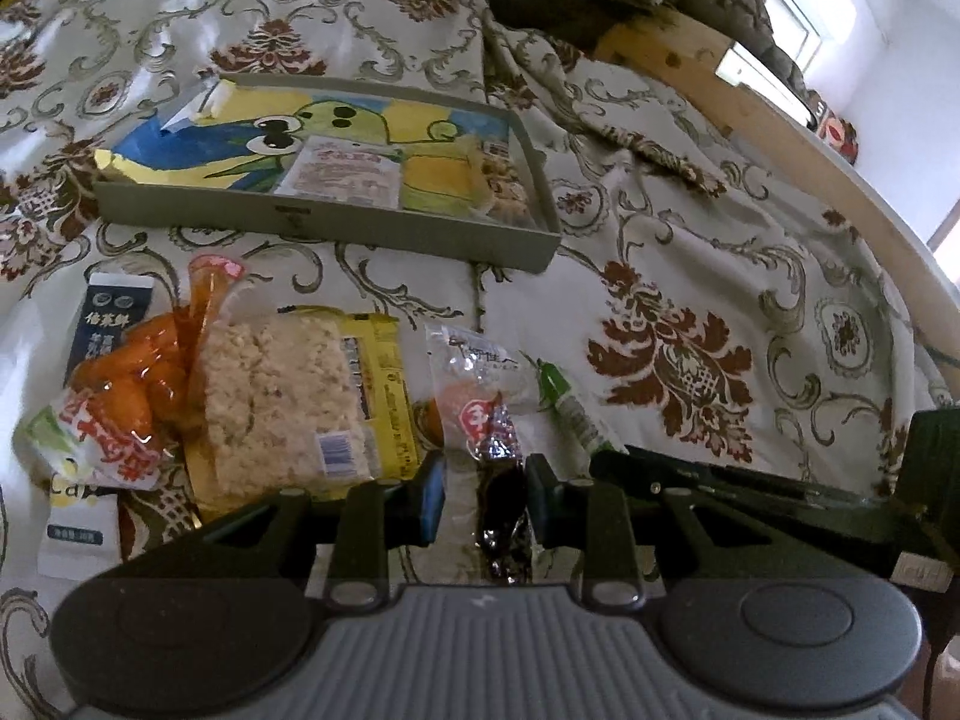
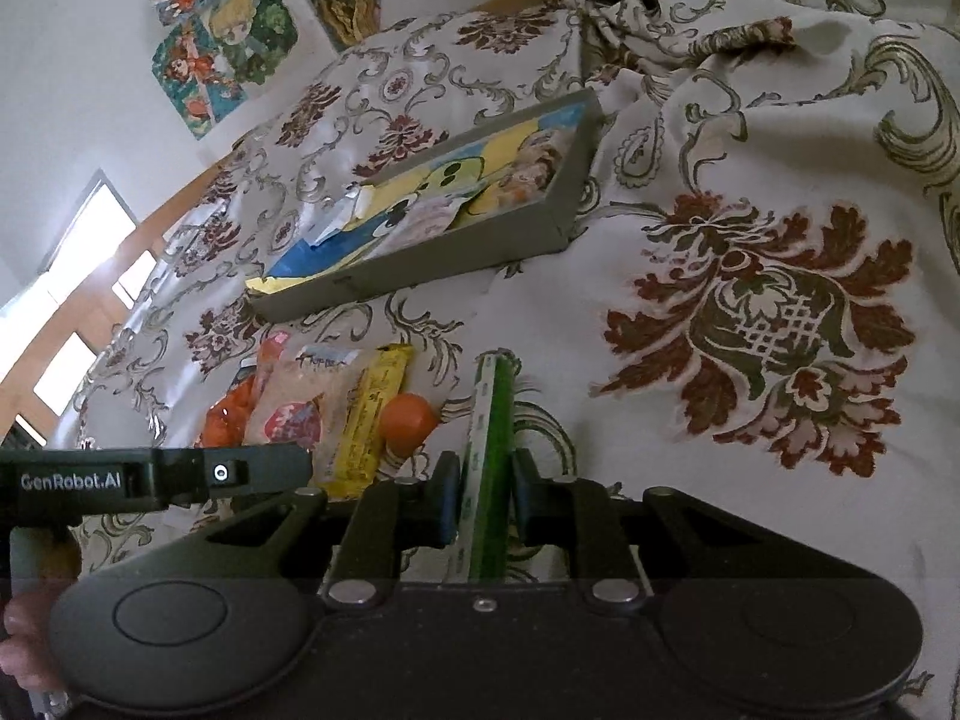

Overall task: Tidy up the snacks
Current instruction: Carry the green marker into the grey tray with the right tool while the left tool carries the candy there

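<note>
My right gripper [image 2: 485,501] is clenched on the thin green stick pack [image 2: 493,420]; held by 1 end, it could twist or slip on the way to the grey tray [image 2: 420,264] at frame centre. My left gripper [image 1: 485,495] pinches a dark clear-wrapped snack [image 1: 501,516] low in its view. The other snacks [image 1: 282,396] crowd lower left and could snag. The soft, rumpled floral cloth [image 2: 774,330] gives uneven footing; posters [image 2: 222,42] hang upper left.

One grey tray [image 1: 324,228], two snack packets inside, about eight loose snack packets [image 1: 288,396] on one patterned cloth [image 1: 690,276]
</note>
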Demonstrator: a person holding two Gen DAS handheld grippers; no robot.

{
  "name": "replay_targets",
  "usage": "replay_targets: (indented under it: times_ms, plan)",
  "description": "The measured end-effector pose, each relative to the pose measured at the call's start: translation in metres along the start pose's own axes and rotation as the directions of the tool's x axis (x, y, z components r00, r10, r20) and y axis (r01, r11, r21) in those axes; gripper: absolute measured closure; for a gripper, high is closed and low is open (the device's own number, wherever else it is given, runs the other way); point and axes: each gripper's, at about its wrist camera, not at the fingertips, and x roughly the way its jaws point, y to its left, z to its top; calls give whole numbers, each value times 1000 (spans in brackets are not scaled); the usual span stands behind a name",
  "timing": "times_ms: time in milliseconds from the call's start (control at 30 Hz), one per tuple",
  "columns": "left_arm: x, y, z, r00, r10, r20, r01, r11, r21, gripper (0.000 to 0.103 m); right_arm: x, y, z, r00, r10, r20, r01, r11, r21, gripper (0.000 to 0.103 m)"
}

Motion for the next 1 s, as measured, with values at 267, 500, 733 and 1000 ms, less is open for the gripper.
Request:
replay_targets:
  times_ms: [267, 500, 733, 1000]
  plan:
    - [-12, 3, 6, 999, 8, 36, -7, 1000, -14, 72, -6, 2, 3, 998, 60, 34, -61, 997, 46, 84]
    - [-20, 5, 12, 997, -1, 76, 4, 999, -41, 72, -12, 4, 9, 989, 109, 95, -115, 992, 59, 84]
    - [-26, 13, 27, 991, -2, 130, 15, 995, -96, 72, -8, 9, 15, 984, 137, 117, -145, 987, 63, 84]
    - [-29, 17, 59, 981, 34, 193, -16, 996, -93, 72, -3, 10, 40, 966, 174, 189, -192, 978, 86, 84]
